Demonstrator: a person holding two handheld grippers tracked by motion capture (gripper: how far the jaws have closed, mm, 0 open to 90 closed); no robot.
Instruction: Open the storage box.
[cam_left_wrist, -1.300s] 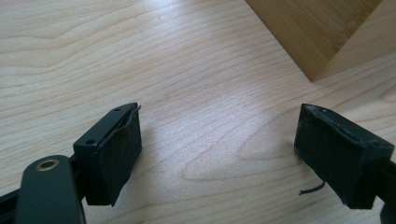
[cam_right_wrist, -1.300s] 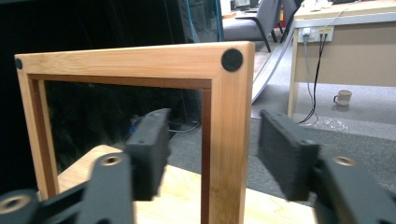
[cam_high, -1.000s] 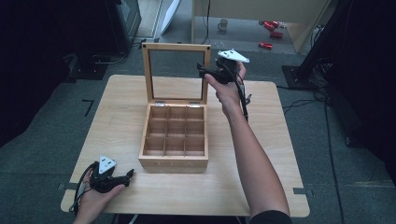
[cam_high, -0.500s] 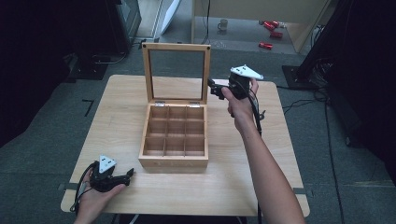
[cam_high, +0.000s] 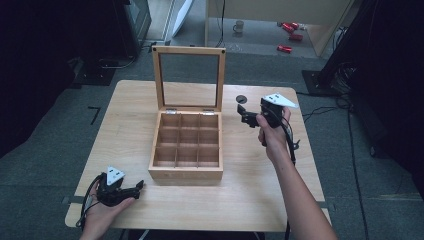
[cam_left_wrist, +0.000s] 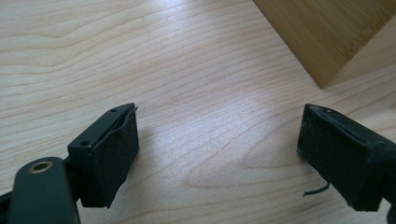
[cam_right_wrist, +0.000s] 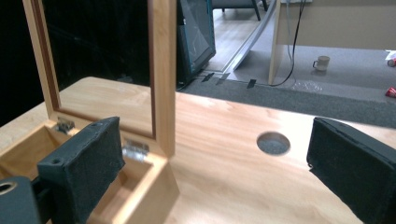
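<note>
Right tool (cam_high: 245, 116): jaws have just been opening and are spread wide with nothing between them, held beside the box's right rear corner.
Left tool (cam_high: 134, 187): released, resting on the tabletop (cam_high: 125, 100).
Box (cam_high: 186, 150): mid-tabletop, lid (cam_high: 189, 77) upright, compartments empty.
Advice: the lid should be kept clear of while the right tool is drawn off.

Pale matt wooden table (cam_high: 125, 125); smooth wooden box (cam_high: 186, 172) with glass-paned lid (cam_high: 189, 77), metal hinges (cam_right_wrist: 135, 149); matt black gripper pads (cam_left_wrist: 114, 154)
</note>
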